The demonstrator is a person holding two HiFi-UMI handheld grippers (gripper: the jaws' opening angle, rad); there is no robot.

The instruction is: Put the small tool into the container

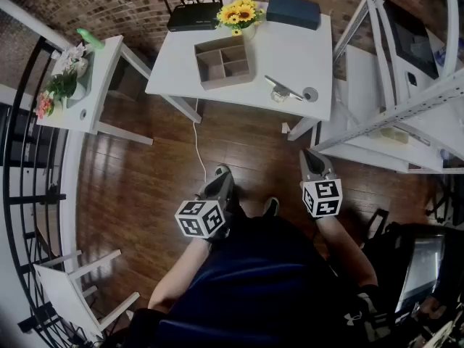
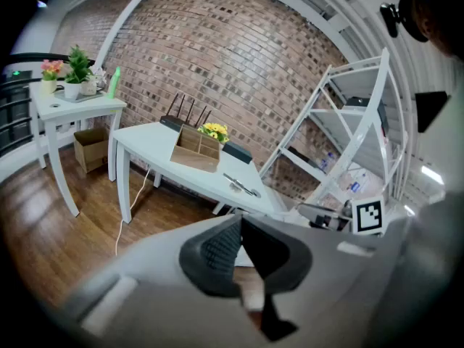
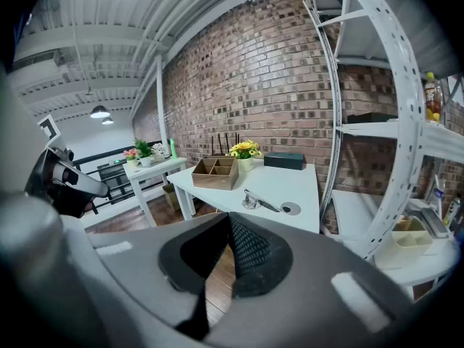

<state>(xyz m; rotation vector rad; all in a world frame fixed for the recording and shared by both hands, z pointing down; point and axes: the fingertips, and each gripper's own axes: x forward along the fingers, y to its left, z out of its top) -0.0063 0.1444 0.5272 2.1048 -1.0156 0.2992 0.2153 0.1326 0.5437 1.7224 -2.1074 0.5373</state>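
Left gripper [image 1: 221,172] and right gripper [image 1: 311,156] hover over open floor [image 1: 246,140], fingers clenched empty; tool [image 1: 284,88] lies near the front edge of the table [image 1: 304,49]

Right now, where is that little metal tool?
In the head view, the small tool lies on the white table, near its right front corner, between the wooden container and a round grommet.

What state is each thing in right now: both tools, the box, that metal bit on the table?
Left tool: shut, empty.
Right tool: shut, empty.
Wooden box: upright, compartments empty.
Small metal piece: lying on the white table, outside the box.
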